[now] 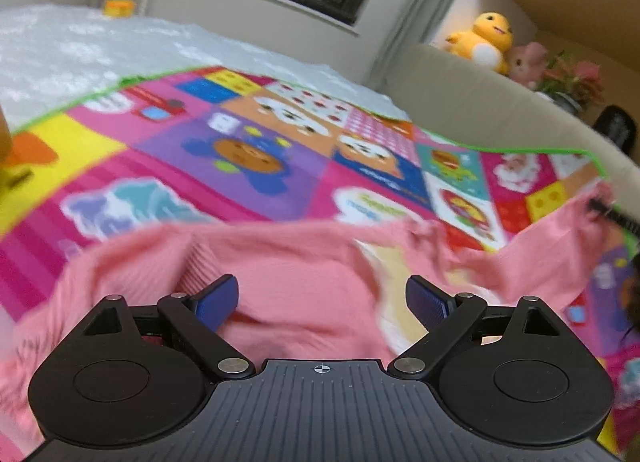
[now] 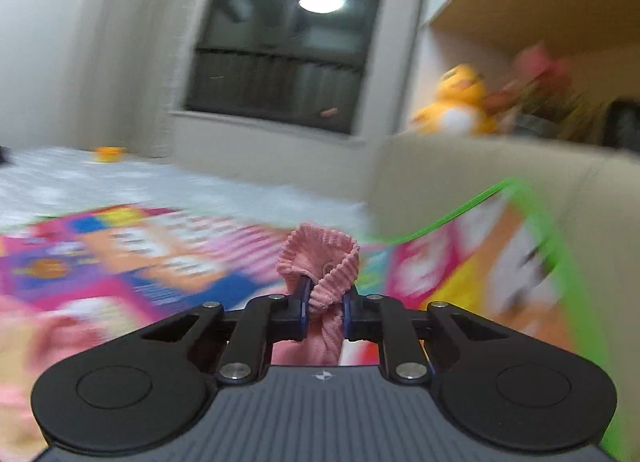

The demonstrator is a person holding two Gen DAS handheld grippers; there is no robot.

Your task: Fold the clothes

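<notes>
- Left wrist view: left gripper (image 1: 322, 298) with jaws spread wide, hovering over the pink garment (image 1: 288, 262), which lies rumpled on the patchwork mat (image 1: 240, 150).
- Right wrist view: right gripper (image 2: 325, 308) clamped on a ribbed edge of the pink garment (image 2: 320, 262), bunched above the fingertips.

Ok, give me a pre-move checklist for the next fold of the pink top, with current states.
1. Right hand-held gripper has cloth: ok, shut on a ribbed edge of the pink top.
2. Left hand-held gripper has cloth: not ok, its jaws stand open above the top, holding nothing.
3. Top lies flat: not ok, it is bunched and wrinkled, with one part pulled up toward the right.
4. Surface ready: ok, the colourful play mat lies spread beyond the top.
5. Which part the right gripper holds, cuff or hem: cannot tell.
6. Sharp view for aiming: not ok, the right wrist view is motion-blurred.
</notes>
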